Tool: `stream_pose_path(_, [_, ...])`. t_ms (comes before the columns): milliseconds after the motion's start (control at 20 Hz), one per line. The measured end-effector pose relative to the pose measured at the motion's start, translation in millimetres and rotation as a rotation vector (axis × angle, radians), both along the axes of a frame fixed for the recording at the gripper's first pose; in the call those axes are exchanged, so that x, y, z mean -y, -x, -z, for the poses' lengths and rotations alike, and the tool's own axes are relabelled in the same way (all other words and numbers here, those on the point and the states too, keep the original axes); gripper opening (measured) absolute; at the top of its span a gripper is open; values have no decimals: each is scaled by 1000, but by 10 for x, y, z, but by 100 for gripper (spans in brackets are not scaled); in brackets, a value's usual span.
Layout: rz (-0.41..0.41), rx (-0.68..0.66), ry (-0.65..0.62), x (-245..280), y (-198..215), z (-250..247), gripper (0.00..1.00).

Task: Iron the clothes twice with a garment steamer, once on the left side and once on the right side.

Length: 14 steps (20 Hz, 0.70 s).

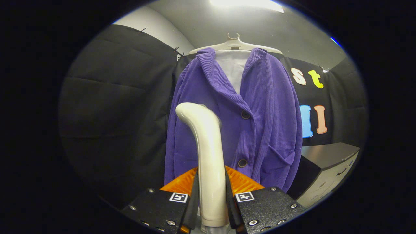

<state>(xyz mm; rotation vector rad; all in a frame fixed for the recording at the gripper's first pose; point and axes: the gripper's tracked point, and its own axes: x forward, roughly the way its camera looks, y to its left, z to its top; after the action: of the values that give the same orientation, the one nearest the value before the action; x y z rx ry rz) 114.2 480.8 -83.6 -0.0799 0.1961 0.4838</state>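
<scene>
Clamped between both fingers of the gripper, the garment steamer rises upright, its curved head just before the left front of a purple corduroy jacket on a pale hanger. Smooth, rigid and likely slippery, the steamer looks best held low on its handle; the jacket hangs soft.

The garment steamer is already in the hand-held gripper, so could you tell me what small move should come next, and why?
Probably draw the garment steamer down the purple jacket. The hand-held gripper is shut on its handle, and its bent head sits over the jacket's panel on that side, level with the upper button, with the panel continuing below.
</scene>
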Motion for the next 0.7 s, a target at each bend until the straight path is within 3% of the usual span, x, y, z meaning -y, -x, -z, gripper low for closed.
stream_pose_path(700, [-13,-99,69,305,326,778,38])
